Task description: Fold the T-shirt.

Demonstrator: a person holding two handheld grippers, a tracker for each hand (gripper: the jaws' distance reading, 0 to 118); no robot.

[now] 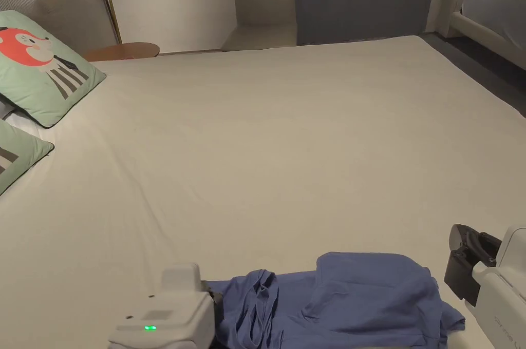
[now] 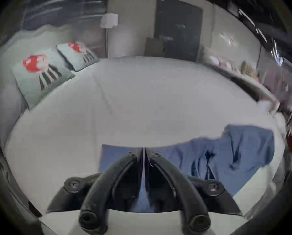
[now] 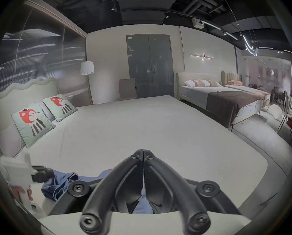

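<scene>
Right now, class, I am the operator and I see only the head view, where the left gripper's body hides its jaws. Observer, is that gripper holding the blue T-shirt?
Observer: Yes. In the left gripper view the left gripper is shut, with a thin strip of the blue T-shirt pinched between its jaws.
Operator: And the right gripper, at the edge of my picture?
Observer: In the right gripper view the right gripper is shut too. Its tips meet with no cloth showing between them, though some blue cloth shows below it.
</scene>
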